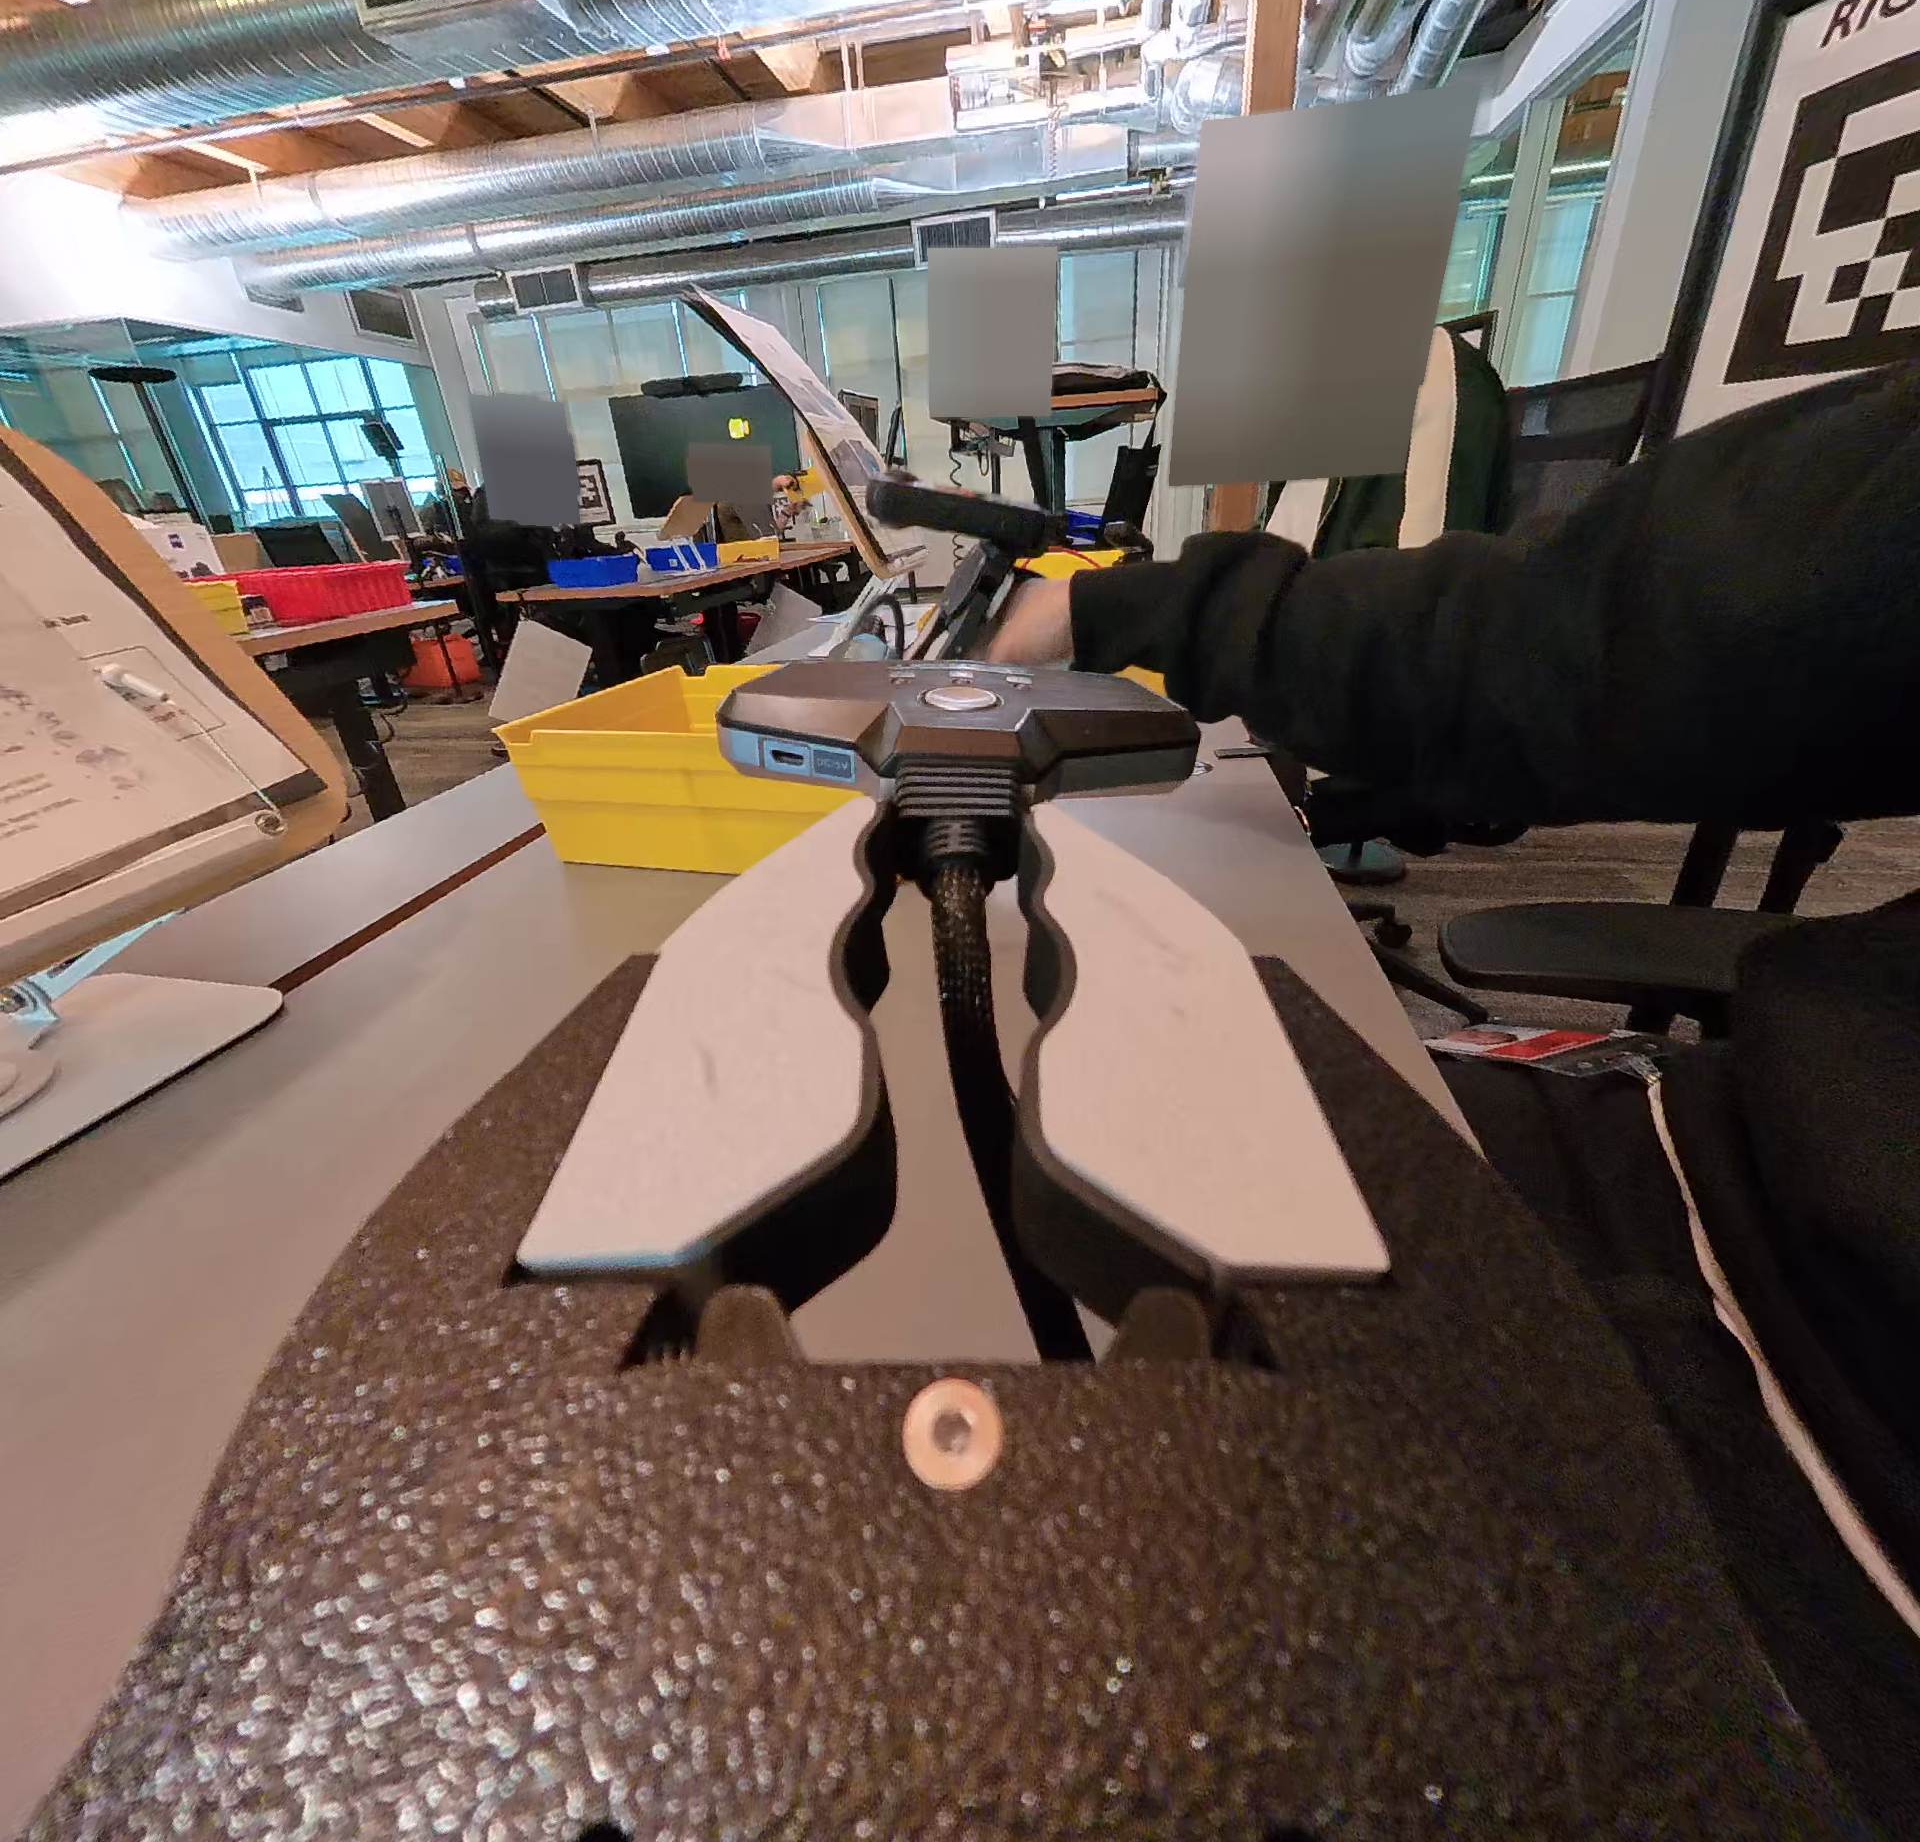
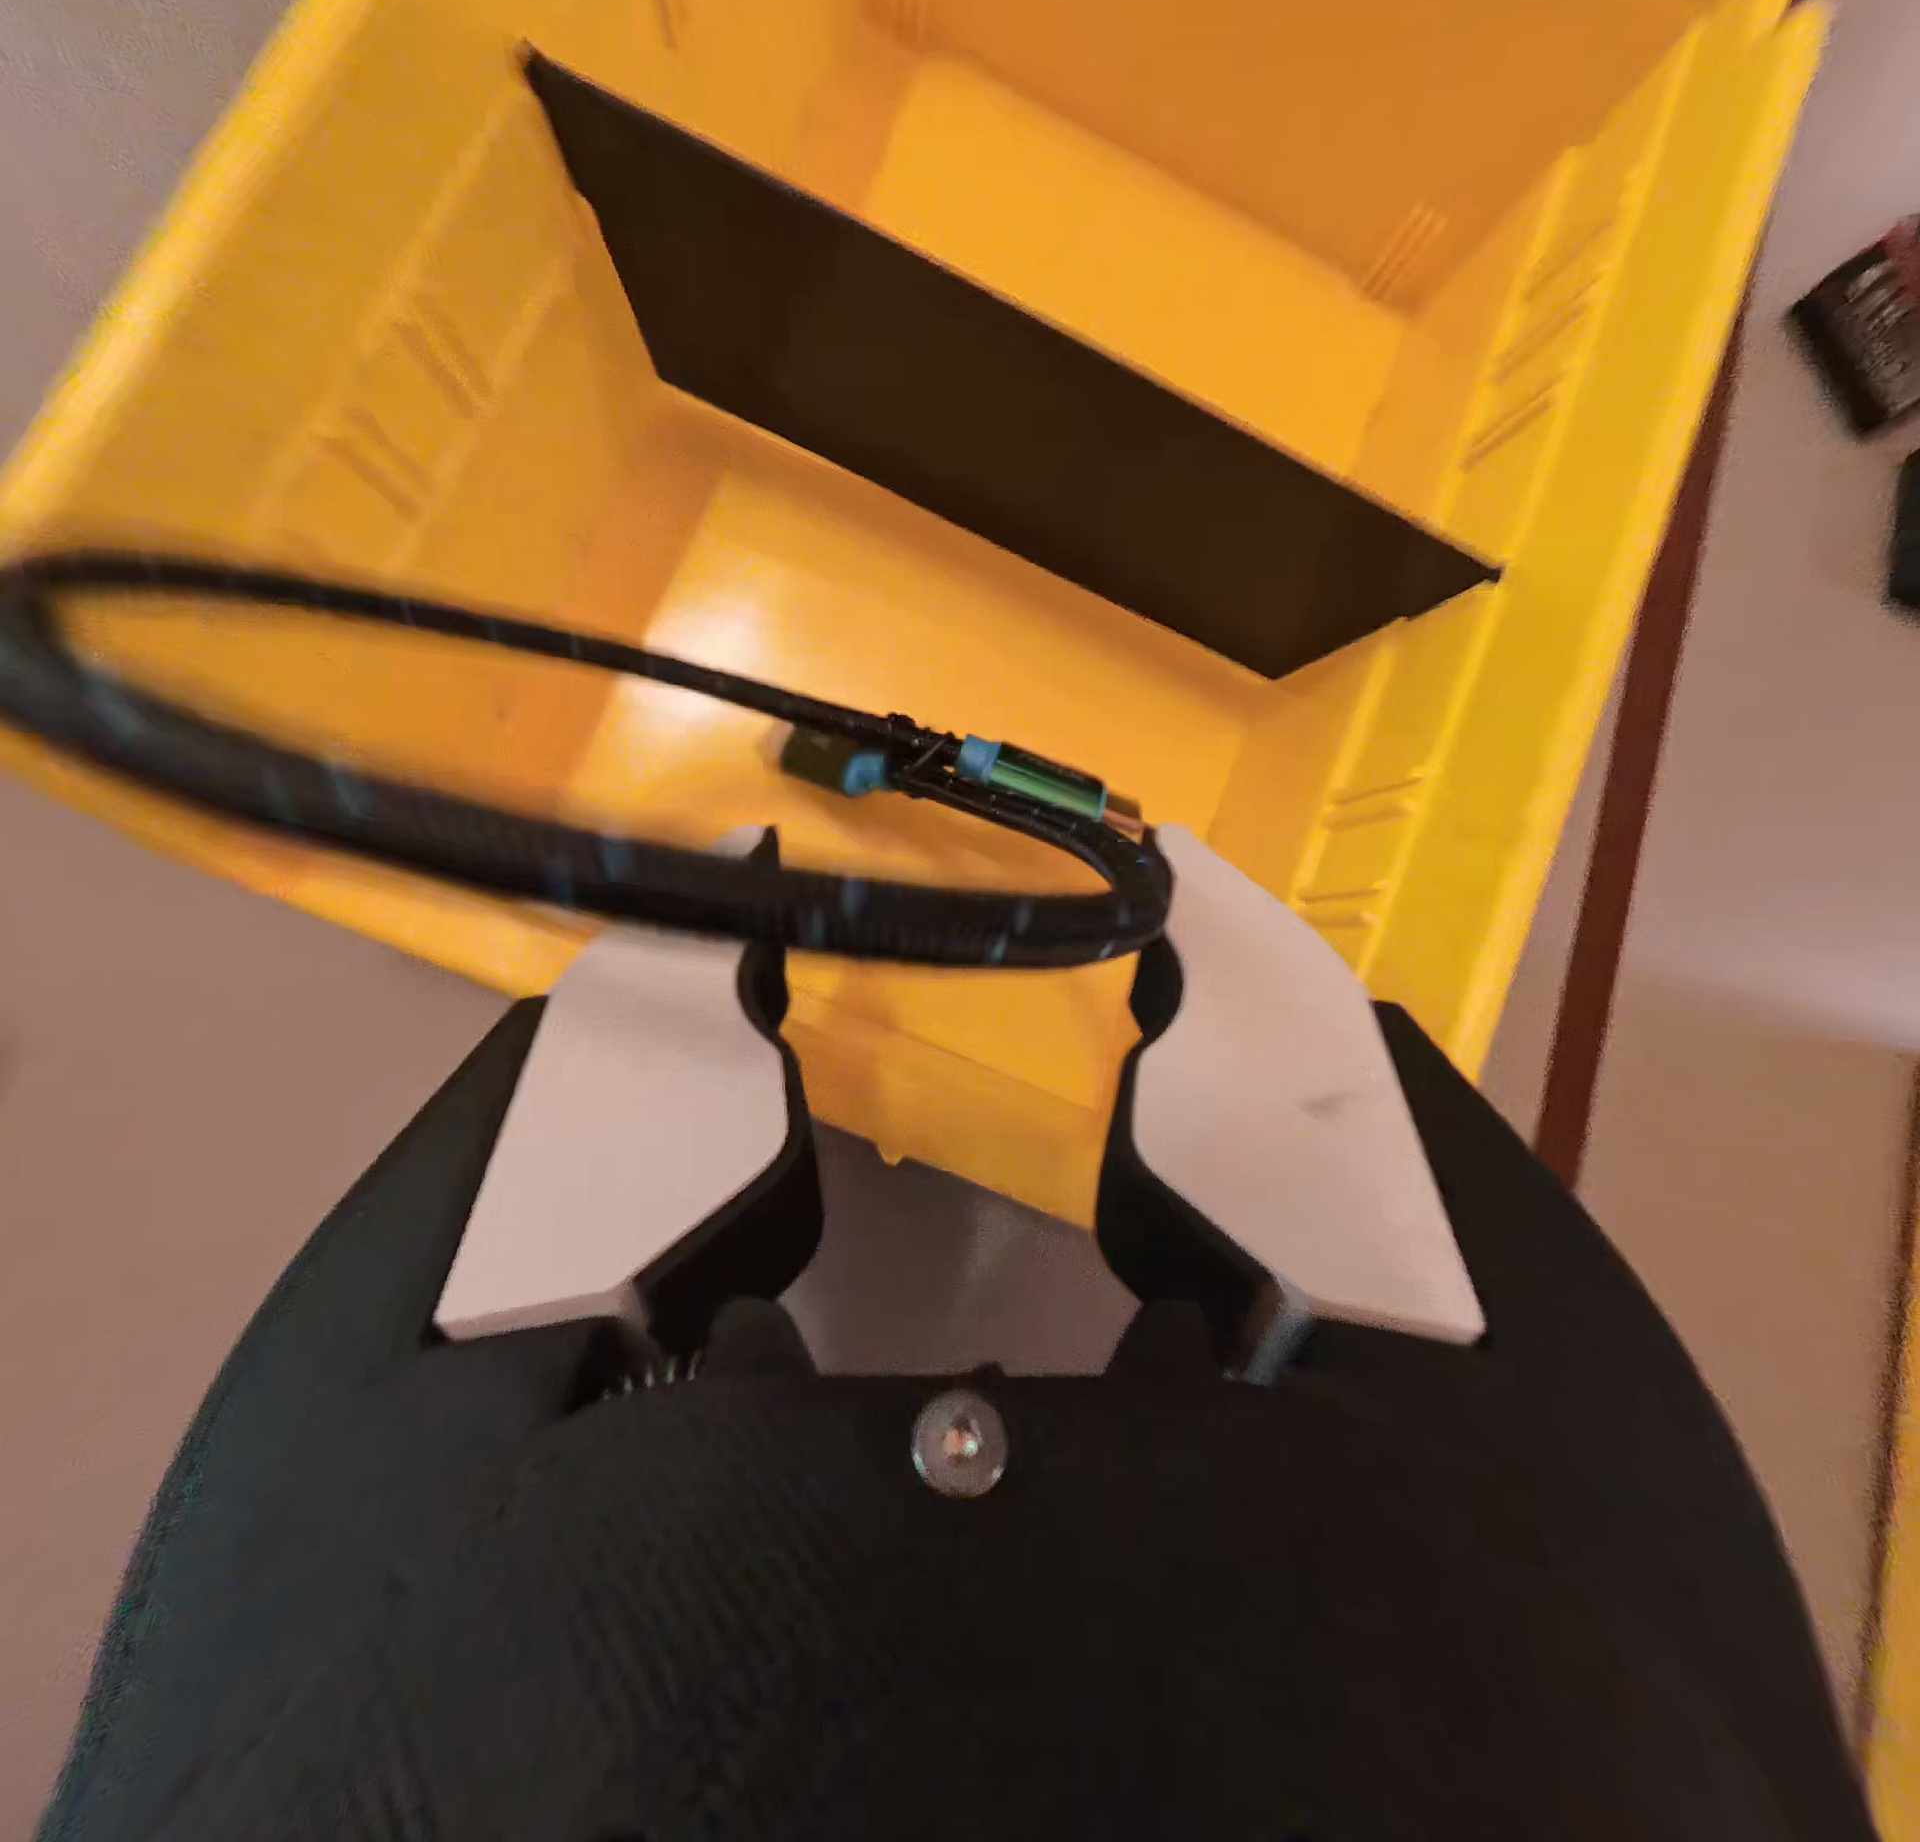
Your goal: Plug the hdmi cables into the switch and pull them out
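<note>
In the left wrist view my left gripper (image 1: 958,842) is shut on the ribbed neck of the black HDMI switch (image 1: 956,722), where its braided cable (image 1: 966,961) leaves it. The switch is held above the grey table (image 1: 312,1117). My right gripper (image 2: 961,857) is open over a yellow bin (image 2: 1507,442). A coiled black braided HDMI cable (image 2: 416,826) lies across its fingertips, touching the right one. The cable's green plugs (image 2: 1029,779) hang over the bin's near compartment. The right gripper also shows far off in the left wrist view (image 1: 977,556), behind the switch.
A black divider (image 2: 987,390) splits the bin, which also shows in the left wrist view (image 1: 644,784). A paper stand (image 1: 125,732) is at the left. A person's black sleeve (image 1: 1507,670) crosses at the right. An office chair (image 1: 1590,951) stands past the table edge.
</note>
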A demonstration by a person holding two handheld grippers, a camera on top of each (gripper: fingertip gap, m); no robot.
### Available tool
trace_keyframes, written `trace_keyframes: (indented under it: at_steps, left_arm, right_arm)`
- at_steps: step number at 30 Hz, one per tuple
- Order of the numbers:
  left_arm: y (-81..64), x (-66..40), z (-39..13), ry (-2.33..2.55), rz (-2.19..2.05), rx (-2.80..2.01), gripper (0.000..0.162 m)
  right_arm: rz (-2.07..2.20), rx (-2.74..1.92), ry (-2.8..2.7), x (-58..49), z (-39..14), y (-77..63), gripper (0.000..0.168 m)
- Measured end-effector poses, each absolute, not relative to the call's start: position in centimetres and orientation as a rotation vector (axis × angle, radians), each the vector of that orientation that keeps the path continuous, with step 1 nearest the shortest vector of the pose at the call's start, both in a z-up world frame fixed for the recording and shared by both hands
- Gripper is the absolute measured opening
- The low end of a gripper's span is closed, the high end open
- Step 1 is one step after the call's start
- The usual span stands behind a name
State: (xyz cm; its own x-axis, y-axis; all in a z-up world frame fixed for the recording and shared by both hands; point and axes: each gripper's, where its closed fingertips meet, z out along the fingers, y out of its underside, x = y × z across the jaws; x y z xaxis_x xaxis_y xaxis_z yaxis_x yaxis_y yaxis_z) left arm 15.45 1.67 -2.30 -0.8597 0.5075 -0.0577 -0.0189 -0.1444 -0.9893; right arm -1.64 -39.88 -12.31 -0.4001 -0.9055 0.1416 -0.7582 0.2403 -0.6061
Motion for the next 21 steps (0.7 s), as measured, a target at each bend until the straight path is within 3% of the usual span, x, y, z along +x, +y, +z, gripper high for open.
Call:
trace_keyframes:
  at_steps: [5, 12, 17, 21]
  left_arm:
    - [1.5, 15.5, -2.5, -1.769, 2.053, -0.535, 0.021]
    - [0.9, 15.2, -2.8, -1.795, 2.013, -0.503, 0.021]
    - [-0.1, 16.3, -3.1, -1.843, 1.962, -0.318, 0.021]
    - [-0.2, 16.8, -3.4, -1.858, 1.943, -0.267, 0.021]
  right_arm:
    - [-1.180, -1.770, 2.321, -3.8, -6.6, -37.8, 0.103]
    - [-1.316, -1.902, 2.354, -6.0, -2.5, -37.8, 0.090]
    - [-0.938, -1.911, 2.406, -6.4, -8.1, -38.4, 0.086]
    - [-1.007, -1.912, 2.423, -6.8, -9.7, -39.0, 0.082]
